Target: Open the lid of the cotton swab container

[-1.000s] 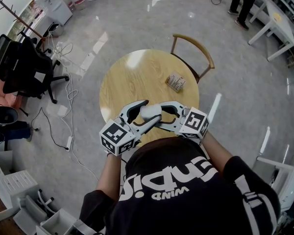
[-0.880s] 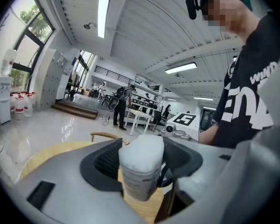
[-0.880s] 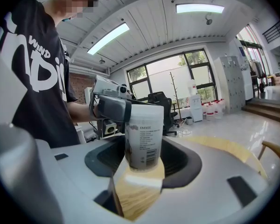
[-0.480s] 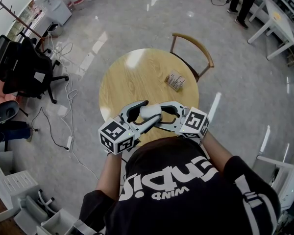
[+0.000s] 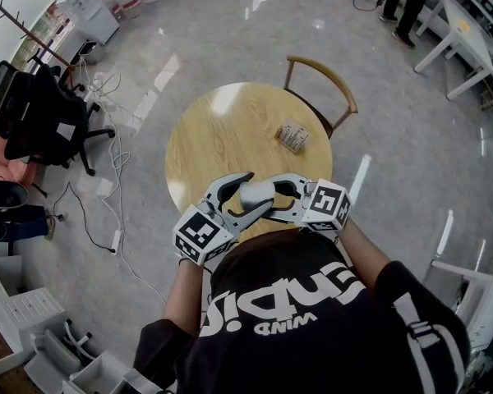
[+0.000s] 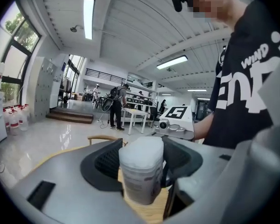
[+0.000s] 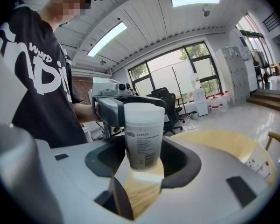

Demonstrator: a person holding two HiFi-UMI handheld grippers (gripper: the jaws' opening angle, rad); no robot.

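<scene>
The white cotton swab container (image 5: 253,191) hangs upright over the near edge of the round wooden table (image 5: 222,130), caught between both grippers. My left gripper (image 5: 257,192) comes in from the left and is shut on it; in the left gripper view its jaws flank the container (image 6: 141,171) near the lid. My right gripper (image 5: 267,195) reaches in from the right. Its jaws have just been closing, and they press on the lower body of the container (image 7: 143,134). The lid sits on top, closed.
A small printed box (image 5: 293,137) lies on the far right of the table. A wooden chair (image 5: 324,84) stands behind the table. A black office chair (image 5: 41,113) and loose cables are on the floor at left.
My left gripper has rolled slightly, its marker cube shifting a little right and down. The container and the right gripper stay where they were.
</scene>
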